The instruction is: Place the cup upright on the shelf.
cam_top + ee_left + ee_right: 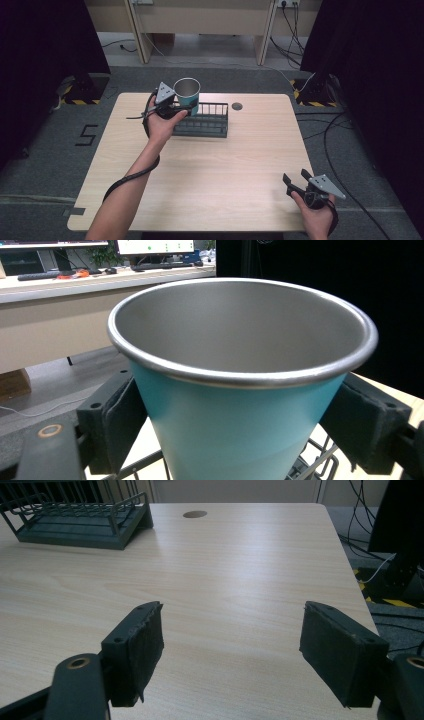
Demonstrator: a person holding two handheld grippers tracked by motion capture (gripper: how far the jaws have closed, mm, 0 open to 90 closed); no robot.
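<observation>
Table (210, 170): one cup (187, 92), one rack (205, 122)

Light wood-grain table (210, 170) (round cable grommet (237, 106) near far edge). Dark wire rack (207, 125) directly on top, far side, left of the grommet.

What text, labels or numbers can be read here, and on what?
"5": black mark on the grey floor left of the table, high view.
Monitor screens behind the cup in the left gripper view: content too blurred to read.
Cup, rack, left gripper and right gripper: no readable print.
</observation>
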